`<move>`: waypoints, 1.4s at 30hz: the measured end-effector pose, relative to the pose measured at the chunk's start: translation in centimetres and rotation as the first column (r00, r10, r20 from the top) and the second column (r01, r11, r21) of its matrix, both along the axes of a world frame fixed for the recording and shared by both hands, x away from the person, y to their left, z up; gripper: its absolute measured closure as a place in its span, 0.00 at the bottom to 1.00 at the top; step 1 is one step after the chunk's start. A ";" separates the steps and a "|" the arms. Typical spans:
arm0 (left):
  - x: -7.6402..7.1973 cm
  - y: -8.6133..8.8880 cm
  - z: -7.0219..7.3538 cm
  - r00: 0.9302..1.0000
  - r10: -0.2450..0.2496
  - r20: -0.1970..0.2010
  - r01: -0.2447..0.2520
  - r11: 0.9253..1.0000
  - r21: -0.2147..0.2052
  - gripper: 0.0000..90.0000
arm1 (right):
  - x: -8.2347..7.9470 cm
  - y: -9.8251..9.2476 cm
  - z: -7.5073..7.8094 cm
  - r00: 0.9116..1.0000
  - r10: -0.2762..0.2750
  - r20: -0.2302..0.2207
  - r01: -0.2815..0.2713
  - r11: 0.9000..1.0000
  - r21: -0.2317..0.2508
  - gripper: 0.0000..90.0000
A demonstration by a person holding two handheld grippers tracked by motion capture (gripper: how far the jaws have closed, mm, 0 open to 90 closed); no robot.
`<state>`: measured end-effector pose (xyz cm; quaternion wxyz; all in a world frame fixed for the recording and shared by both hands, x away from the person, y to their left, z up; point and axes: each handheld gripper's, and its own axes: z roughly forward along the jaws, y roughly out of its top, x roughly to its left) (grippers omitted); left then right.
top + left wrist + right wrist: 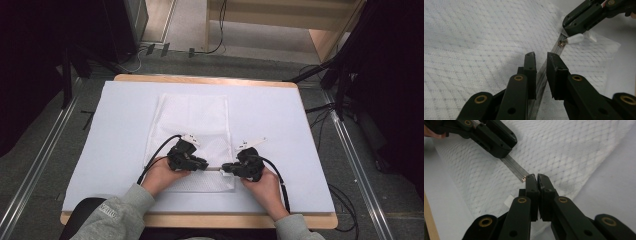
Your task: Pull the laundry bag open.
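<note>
A white mesh bag [192, 120] lies flat on the white table cover [280, 125], its grey zipper [556, 48] running along the near edge. My left gripper [541, 58] straddles the zipper tape; its jaws stand a little apart and the pads do not press on it, so it is open. My right gripper [535, 177] faces it from the other side, shut, with its tips right beside the coppery slider [524, 178]. The white pull tab [575, 38] lies just under that gripper's jaws. I cannot tell whether any fabric is pinched between them. From above, both grippers [202, 164] [227, 167] nearly meet tip to tip.
The wooden table edge [200, 220] runs just in front of the person's hands. Black stands and cables [320, 107] sit on the floor to the right and left of the table. The bag's far half is flat and uncovered.
</note>
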<state>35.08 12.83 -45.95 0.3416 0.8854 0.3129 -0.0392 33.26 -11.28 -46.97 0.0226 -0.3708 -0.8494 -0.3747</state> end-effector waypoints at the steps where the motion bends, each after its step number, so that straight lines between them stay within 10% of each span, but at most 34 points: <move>1: 0.0 0.0 0.0 1.000 -0.001 0.001 0.001 1.000 0.000 0.88 | -0.1 0.2 0.0 1.000 0.000 -0.003 0.000 1.000 0.002 0.99; 16: 0.3 0.3 0.1 0.999 0.006 -0.046 -0.007 1.000 -0.030 0.79 | 0.3 -0.2 1.3 0.997 -0.027 0.076 0.026 1.000 0.017 1.00; 26: -0.2 -0.7 0.5 0.998 -0.009 -0.055 0.007 0.999 -0.040 0.72 | 0.0 -0.9 0.7 0.999 -0.006 0.045 0.008 0.999 -0.051 1.00; 42: 0.0 -1.7 0.2 0.998 -0.018 -0.060 0.016 1.000 -0.026 0.81 | -0.1 0.0 0.2 0.995 0.030 0.098 -0.023 0.997 -0.075 1.00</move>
